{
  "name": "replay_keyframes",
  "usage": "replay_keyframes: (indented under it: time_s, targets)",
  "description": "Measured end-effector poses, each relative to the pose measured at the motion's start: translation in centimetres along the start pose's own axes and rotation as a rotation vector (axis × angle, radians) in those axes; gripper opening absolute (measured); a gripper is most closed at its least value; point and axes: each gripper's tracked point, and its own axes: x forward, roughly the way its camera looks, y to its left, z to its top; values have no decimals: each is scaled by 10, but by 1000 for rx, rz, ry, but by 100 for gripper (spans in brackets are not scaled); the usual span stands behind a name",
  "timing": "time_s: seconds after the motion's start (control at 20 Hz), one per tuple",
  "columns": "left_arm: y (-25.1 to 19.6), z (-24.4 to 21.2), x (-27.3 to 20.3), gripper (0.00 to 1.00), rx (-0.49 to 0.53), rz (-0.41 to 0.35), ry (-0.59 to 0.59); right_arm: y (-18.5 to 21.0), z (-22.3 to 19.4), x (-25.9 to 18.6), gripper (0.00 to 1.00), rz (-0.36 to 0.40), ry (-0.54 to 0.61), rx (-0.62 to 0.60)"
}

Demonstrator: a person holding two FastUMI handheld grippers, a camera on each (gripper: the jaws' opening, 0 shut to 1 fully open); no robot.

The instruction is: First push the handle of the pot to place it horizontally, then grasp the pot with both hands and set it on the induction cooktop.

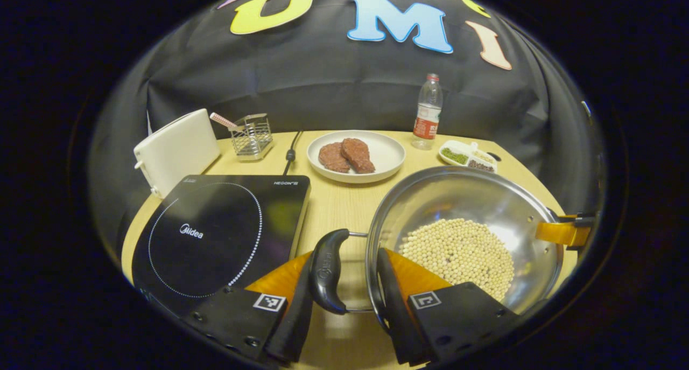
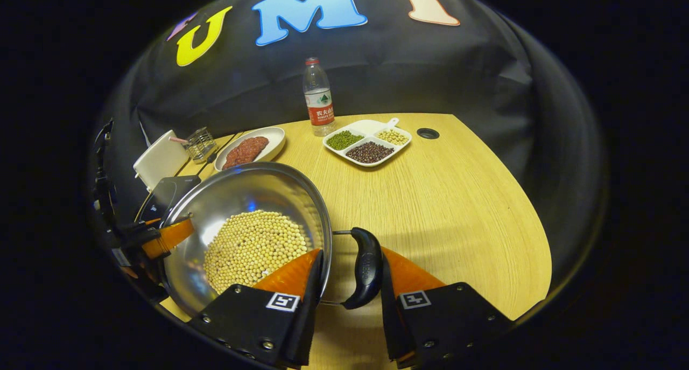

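The round stainless-steel pot (image 1: 463, 235), with a heap of pale soybeans (image 1: 457, 254) in its bowl, stands on the light wooden table (image 2: 457, 197) just right of the black glass induction cooktop (image 1: 215, 241). Its two black loop handles lie level at opposite sides, so its long axis runs across the table.

The left gripper (image 1: 344, 284) straddles one black handle (image 1: 329, 270), one finger outside it and one inside the rim; whether both press I cannot tell. The right gripper (image 2: 350, 278) brackets the other handle (image 2: 367, 267) likewise.

Behind stand a white plate (image 1: 387, 154) with two brown meat pieces (image 1: 347, 155), a divided white dish (image 2: 367, 141) of green, dark and pale beans, and a clear water bottle (image 2: 318, 96). The left gripper view adds a white box (image 1: 175, 152) and a wire holder (image 1: 252, 135).
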Motion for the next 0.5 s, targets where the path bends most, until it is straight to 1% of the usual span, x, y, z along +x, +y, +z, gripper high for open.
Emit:
replay_keyframes:
  time_s: [0.05, 0.1, 0.25, 0.35, 0.4, 0.45, 0.5]
  targets:
    - [0, 0, -1, 65, -1, 0, -2, 0, 0, 0, 53, -6, 6, -3]
    - [-1, 2, -2, 69, 0, -3, -8, -1, -2, -2, 53, -13, 14, -2]
    - [-1, 13, -15, 69, 18, 1, -37, 0, 3, -12, 53, -14, 17, -2]
    - [0, 19, -22, 69, 6, -3, -47, 4, 11, -21, 53, -13, 0, -6]
    - [3, 23, -24, 73, 1, -5, -53, 6, 14, -25, 53, -14, -8, -10]
    - [5, 27, -27, 73, 6, -7, -59, 9, 17, -28, 53, -16, -16, -10]
    - [9, 30, -30, 69, 11, -8, -66, 12, 19, -31, 53, -19, -20, -5]
